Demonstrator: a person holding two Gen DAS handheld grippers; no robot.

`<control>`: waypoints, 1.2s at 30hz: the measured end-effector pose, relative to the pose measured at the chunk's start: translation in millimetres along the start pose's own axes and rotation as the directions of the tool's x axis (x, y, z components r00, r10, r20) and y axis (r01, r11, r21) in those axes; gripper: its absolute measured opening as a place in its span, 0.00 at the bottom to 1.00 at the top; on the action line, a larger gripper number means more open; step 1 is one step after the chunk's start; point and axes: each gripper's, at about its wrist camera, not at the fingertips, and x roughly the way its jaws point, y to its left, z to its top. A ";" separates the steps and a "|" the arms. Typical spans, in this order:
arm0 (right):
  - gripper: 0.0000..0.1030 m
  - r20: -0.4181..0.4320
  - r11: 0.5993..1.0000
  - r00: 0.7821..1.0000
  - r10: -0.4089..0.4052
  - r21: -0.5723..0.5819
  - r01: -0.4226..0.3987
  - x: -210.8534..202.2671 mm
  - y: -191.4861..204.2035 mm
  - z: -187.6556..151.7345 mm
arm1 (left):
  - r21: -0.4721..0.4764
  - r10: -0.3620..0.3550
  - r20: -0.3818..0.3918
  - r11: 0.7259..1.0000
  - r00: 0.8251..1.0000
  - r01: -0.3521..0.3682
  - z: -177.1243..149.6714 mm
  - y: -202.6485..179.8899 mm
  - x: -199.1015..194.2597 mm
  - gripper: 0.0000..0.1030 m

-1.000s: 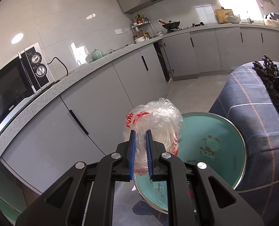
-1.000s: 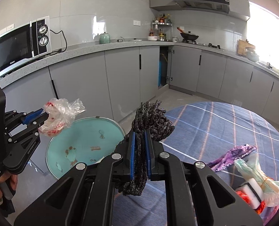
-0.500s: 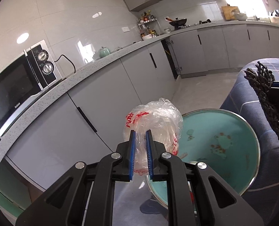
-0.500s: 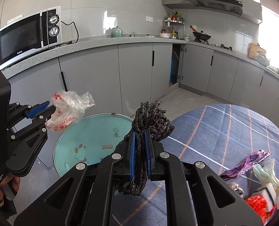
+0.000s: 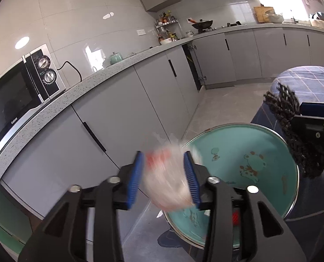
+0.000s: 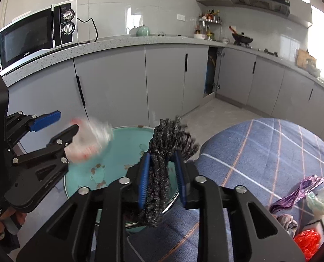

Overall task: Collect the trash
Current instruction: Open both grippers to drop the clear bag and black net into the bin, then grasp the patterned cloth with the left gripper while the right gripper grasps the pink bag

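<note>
Clear crumpled plastic bag, red print, motion-blurred

A basin sits on the floor between the cabinets behind it and a cloth-covered table to its right. A microwave and a teapot stand on the counter above the cabinets. More trash lies on the table's right side.
</note>
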 end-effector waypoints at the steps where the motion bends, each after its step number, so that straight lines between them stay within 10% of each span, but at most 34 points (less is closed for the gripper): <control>1: 0.35 0.003 1.000 1.000 -0.001 0.002 0.001 -0.4 -0.6 -0.7 | -0.002 -0.002 0.000 1.000 1.000 0.002 -0.6 -0.3 0.0 0.55; 25: 0.51 0.020 0.990 0.991 -0.134 0.056 0.132 -79.5 -38.0 -16.2 | 0.041 -0.047 0.053 0.998 0.997 0.045 11.9 -26.8 -31.0 0.81; 36: 0.57 0.038 0.926 0.936 -0.351 0.163 0.340 -180.5 -119.5 -68.2 | 0.156 -0.201 0.130 0.971 0.971 0.180 33.6 -114.5 -82.7 0.87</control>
